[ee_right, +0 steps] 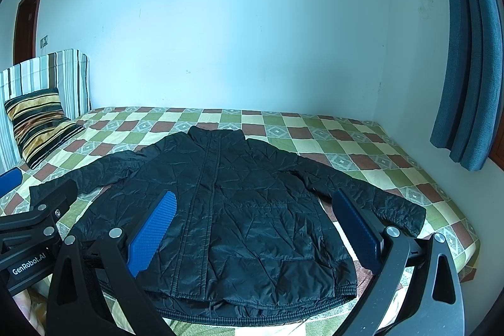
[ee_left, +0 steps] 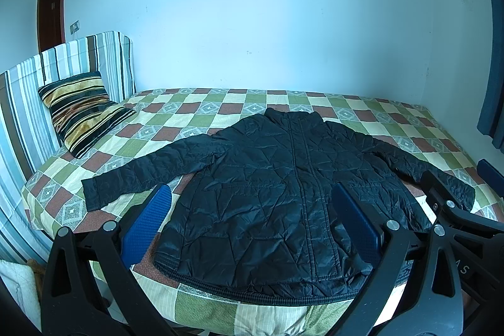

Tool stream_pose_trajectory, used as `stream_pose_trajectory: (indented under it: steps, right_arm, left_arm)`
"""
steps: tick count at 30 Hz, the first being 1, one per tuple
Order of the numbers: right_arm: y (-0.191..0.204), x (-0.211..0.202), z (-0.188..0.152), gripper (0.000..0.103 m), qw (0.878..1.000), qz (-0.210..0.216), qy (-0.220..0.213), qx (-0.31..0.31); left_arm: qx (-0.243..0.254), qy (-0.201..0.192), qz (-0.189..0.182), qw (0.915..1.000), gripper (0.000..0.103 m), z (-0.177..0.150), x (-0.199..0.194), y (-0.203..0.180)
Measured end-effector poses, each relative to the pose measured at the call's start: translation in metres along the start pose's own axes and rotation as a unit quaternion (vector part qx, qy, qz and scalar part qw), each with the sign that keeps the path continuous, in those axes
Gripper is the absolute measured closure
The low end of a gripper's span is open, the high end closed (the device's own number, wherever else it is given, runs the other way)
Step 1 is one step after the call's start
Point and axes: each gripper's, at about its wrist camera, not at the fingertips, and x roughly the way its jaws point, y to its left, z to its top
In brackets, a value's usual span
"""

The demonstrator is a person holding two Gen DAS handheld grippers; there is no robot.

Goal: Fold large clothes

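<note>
On the checked bedspread [ee_left: 220,109] ahead of us lies the black quilted jacket [ee_left: 277,185], front up, zip closed, collar toward the far wall and hem toward us near the bed's edge. Both sleeves are spread out to the sides, the left sleeve [ee_left: 132,175] reaching toward the striped pillow [ee_left: 78,112] without touching it, the right sleeve [ee_right: 371,194] angled toward the curtain [ee_right: 466,52] side. We judge the folding has not begun: no sleeve is tucked in, no side turned over, and the body lies flat and full length. Everything is left to do, sleeves inward first by our guess, then the body doubled.

Our left gripper [ee_left: 252,213] hovers above the hem with its blue pads [ee_left: 148,225] spread wide, nothing between them. Our right gripper [ee_right: 255,216] hangs likewise over the jacket's right half, jaws wide apart and empty. Neither touches the cloth as far as we can tell.

Some things we cannot make out. The black frames of both grippers cover the near corners of the hem and part of the bed's front edge. From the left view the right cuff is partly behind the other gripper; from the right view the left cuff is hidden the same way. The dark fabric swallows detail, so pockets and the underside stay unknown.
</note>
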Motion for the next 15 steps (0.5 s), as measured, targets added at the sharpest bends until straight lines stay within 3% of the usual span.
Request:
stream_pose_trajectory:
  steps: [15]
  right_arm:
    - [0.0007,0.0003,-0.0014,0.005,1.0,0.0,0.0,0.0]
  left_arm:
    - [0.003,0.0,-0.001,1.0,0.002,-0.0002,0.0002,-0.0004]
